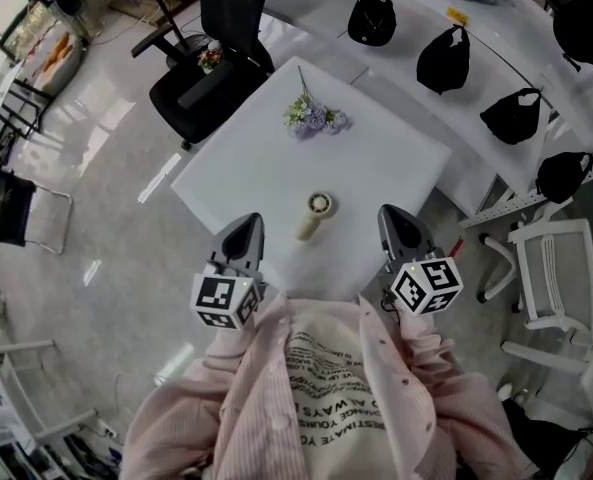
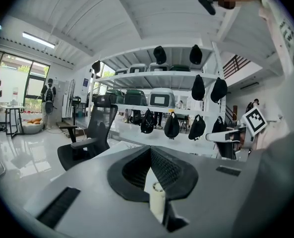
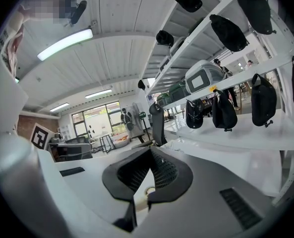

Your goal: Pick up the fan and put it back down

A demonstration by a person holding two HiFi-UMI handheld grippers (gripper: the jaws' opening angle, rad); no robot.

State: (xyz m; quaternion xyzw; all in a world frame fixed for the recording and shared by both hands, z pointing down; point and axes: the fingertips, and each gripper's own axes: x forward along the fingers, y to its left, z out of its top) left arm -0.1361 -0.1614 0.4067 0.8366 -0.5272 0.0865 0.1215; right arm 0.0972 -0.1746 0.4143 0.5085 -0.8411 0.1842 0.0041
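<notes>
A small cream hand-held fan (image 1: 315,215) lies on the white table (image 1: 246,158), near its front edge, with its round head pointing away from me. My left gripper (image 1: 244,236) hovers just left of the fan with its jaws together and nothing in them. On the fan's other side, my right gripper (image 1: 400,228) is shut and empty too. In the left gripper view the fan (image 2: 156,199) shows below the closed jaws (image 2: 150,148). The right gripper view shows a piece of the fan (image 3: 149,191) under its closed jaws (image 3: 150,150).
A bunch of pale purple flowers (image 1: 312,117) lies at the table's far side. A black office chair (image 1: 213,63) stands behind the table on the left. White shelves with several black caps (image 1: 443,60) run along the right, and a white chair (image 1: 554,278) is close on the right.
</notes>
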